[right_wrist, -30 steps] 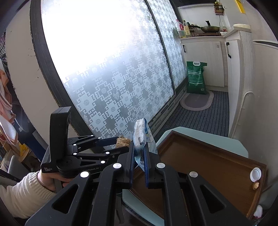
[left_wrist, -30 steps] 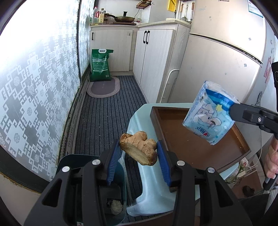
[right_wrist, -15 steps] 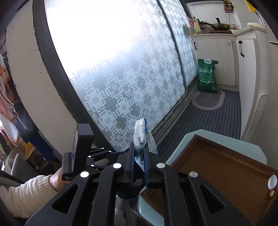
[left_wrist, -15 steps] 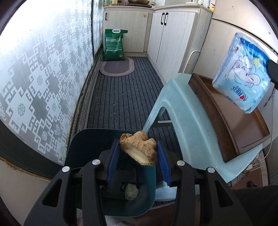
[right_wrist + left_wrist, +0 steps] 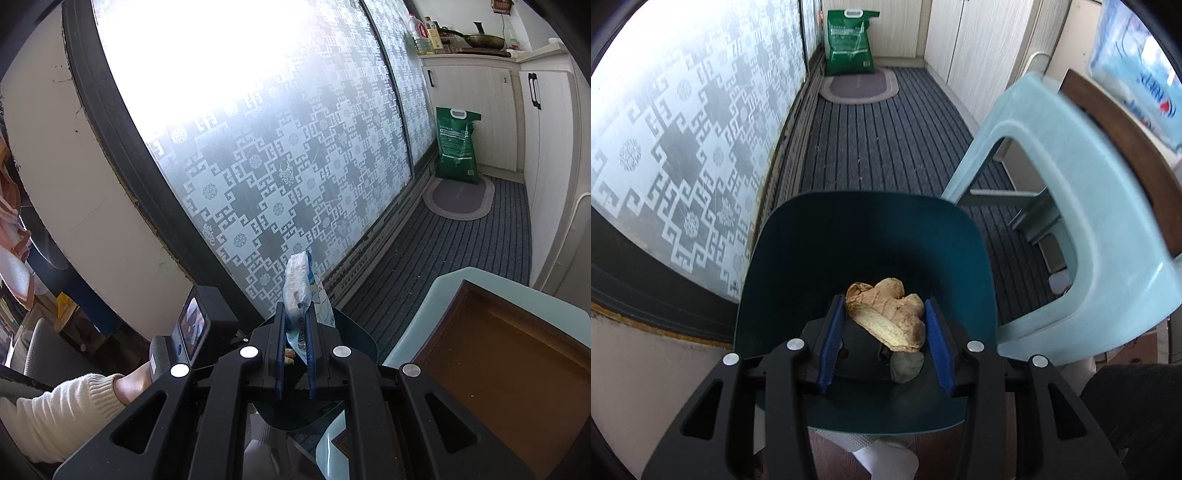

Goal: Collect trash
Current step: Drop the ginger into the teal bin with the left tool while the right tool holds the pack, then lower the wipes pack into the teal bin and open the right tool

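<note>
My left gripper (image 5: 884, 317) is shut on a piece of ginger (image 5: 886, 314) and holds it over the open dark teal trash bin (image 5: 812, 236). A pale lump of trash (image 5: 905, 365) lies at the bin's bottom. My right gripper (image 5: 295, 325) is shut on a blue-and-white tissue packet (image 5: 299, 284), which also shows in the left wrist view (image 5: 1137, 62) at the upper right, above the tray. In the right wrist view the bin (image 5: 354, 332) lies just beyond the fingers.
A light blue plastic stool (image 5: 1071, 184) stands right of the bin and carries a brown wooden tray (image 5: 509, 365). A patterned glass door (image 5: 683, 129) runs along the left. A green sack (image 5: 849, 37) and a mat (image 5: 860, 85) lie at the far end.
My left gripper has moved down and over the bin with the ginger. My right gripper has drifted left toward the bin with the packet.
</note>
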The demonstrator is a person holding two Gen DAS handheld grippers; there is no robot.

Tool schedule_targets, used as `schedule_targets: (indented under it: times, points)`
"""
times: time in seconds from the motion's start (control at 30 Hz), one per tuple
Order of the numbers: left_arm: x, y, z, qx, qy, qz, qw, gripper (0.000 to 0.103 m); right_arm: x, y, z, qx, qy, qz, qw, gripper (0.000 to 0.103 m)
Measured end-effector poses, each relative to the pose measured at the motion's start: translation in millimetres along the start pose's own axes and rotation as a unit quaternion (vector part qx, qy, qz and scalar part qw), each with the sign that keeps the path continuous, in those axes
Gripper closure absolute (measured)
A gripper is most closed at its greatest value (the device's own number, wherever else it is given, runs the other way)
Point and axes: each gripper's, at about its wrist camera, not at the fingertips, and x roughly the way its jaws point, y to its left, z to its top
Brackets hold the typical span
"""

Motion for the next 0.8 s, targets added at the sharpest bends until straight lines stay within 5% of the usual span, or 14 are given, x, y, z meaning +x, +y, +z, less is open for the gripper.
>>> schedule_targets:
  times: [0.47, 0.8]
  points:
    - [23, 13, -23, 0.007, 0.06, 0.005, 0.9981, 0.055, 48, 10, -4, 0.011, 0.051, -0.001, 0.999, 0.094]
    - [-18, 24, -15, -0.007, -0.01, 0.021, 0.9997, 0.065, 87, 16, -18, 0.01, 0.103, -0.018, 0.994, 0.094]
